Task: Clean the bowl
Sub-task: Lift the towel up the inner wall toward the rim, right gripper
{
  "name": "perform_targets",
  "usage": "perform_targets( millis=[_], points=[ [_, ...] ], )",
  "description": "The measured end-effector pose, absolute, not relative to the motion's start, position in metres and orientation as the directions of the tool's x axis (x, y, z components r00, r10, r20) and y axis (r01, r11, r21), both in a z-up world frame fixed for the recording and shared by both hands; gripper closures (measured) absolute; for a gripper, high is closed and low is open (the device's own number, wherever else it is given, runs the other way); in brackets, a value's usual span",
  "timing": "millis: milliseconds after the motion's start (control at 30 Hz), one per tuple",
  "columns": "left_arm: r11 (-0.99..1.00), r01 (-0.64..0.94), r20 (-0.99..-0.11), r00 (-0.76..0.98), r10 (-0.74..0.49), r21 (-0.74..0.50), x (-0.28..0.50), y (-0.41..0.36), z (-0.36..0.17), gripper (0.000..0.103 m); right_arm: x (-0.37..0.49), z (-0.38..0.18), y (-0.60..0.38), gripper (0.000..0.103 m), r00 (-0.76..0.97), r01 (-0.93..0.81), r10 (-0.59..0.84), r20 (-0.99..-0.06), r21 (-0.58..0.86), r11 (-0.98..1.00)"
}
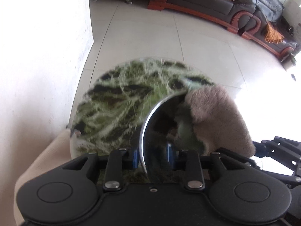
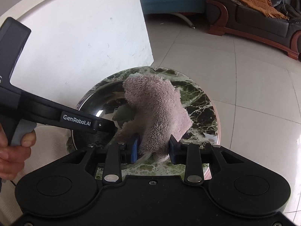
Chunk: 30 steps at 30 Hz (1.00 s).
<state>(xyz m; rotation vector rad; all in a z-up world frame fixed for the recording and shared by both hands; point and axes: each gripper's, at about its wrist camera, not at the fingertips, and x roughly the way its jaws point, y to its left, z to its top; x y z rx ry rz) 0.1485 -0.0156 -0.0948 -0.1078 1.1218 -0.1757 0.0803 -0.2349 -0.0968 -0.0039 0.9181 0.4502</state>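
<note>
A shiny steel bowl (image 2: 101,105) is tilted over a round green marble table top (image 2: 199,101). My left gripper (image 1: 153,157) is shut on the bowl's rim (image 1: 144,131), one blue pad on each side of the wall. My right gripper (image 2: 153,148) is shut on a fluffy pinkish-grey cloth (image 2: 156,109), which lies against the inside of the bowl. In the left wrist view the cloth (image 1: 218,120) covers the bowl's right side. The left gripper's body (image 2: 62,116) reaches in from the left in the right wrist view.
A white wall panel (image 2: 84,37) stands behind the table. Grey tiled floor (image 2: 235,60) spreads to the right. A dark leather sofa (image 2: 263,18) with an orange throw stands at the back. The person's hand (image 2: 13,143) holds the left gripper's handle.
</note>
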Motion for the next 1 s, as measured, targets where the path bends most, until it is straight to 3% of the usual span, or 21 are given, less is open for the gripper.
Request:
perform_targets(
  millis=[100,333,633,767,1000],
  points=[
    [0.98,0.109,-0.865,0.461,-0.197,-0.165,0.158,-0.014,-0.085,0.079,0.08,-0.096,-0.235,0.072,0.519,-0.384,0.376,-0.768,0.184,0.905],
    [0.977,0.114,-0.893,0.398,-0.209,-0.178,0.161,-0.011,-0.097,0.095,0.085,-0.093,-0.232,0.075,0.547,-0.388,0.345,-0.763,0.134,0.912],
    [0.973,0.116,-0.91,0.345,-0.229,-0.2,0.136,-0.005,-0.105,0.084,0.128,-0.087,-0.216,0.075,0.575,-0.484,0.372,-0.729,0.064,0.873],
    [0.972,0.083,-0.898,0.37,-0.237,-0.222,0.139,0.002,-0.099,0.085,0.13,-0.089,-0.2,0.075,0.591,-0.538,0.37,-0.717,-0.008,0.843],
    [0.974,0.098,-0.893,0.388,-0.227,-0.205,0.156,0.003,-0.095,0.087,0.126,-0.094,-0.206,0.075,0.59,-0.525,0.363,-0.721,0.0,0.851]
  ],
)
